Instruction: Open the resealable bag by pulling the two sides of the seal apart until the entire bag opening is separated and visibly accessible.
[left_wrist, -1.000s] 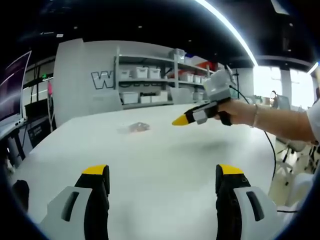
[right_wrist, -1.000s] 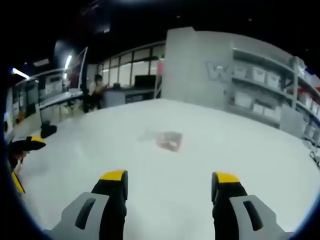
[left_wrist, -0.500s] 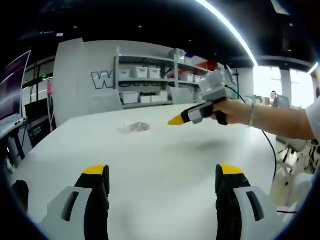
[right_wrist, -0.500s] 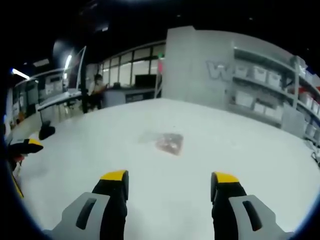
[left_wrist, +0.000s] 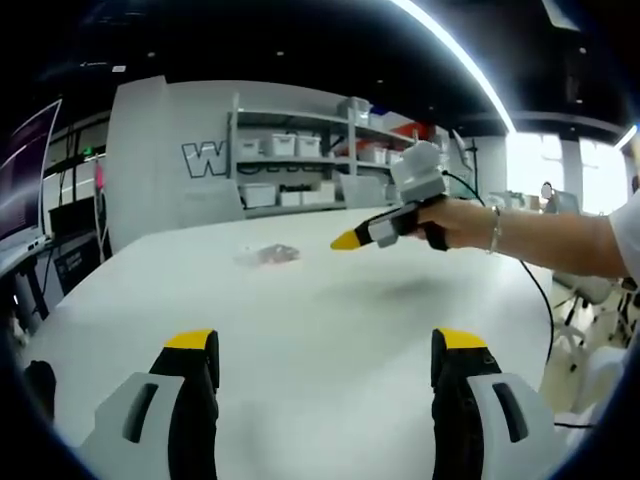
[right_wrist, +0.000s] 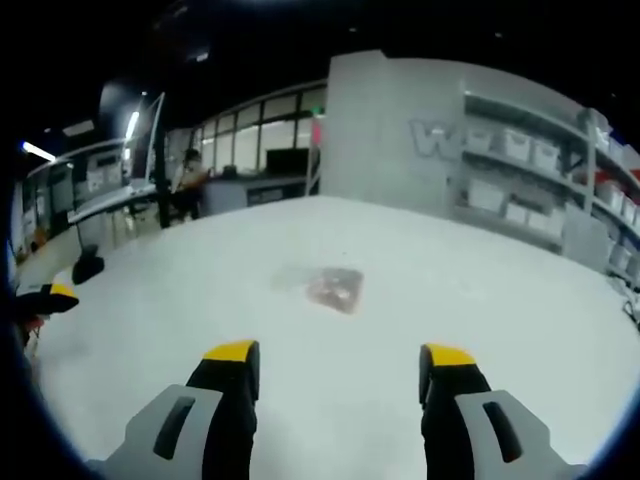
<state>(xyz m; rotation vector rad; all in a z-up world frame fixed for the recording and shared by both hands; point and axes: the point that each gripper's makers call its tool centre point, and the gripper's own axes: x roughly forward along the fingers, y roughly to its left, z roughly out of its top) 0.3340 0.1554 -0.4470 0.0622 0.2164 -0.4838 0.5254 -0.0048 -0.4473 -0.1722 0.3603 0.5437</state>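
Right tool gapes wide above the bench — arm outstretched toward the blurry, seemingly sealed bag; left tool gapes too.

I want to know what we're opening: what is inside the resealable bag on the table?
The clear bag lies flat on the white table and holds something reddish-brown. It is too small and blurred to tell what that is.

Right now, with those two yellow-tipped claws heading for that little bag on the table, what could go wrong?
1. The resealable bag lies flat on the smooth white table, so a jaw may slide it instead of catching the seal.
2. It is clear and small, and the seal is hard to make out; a grip may land on the contents.
3. Both the right gripper and the left gripper are open and apart from it, so one could arrive first and push it.
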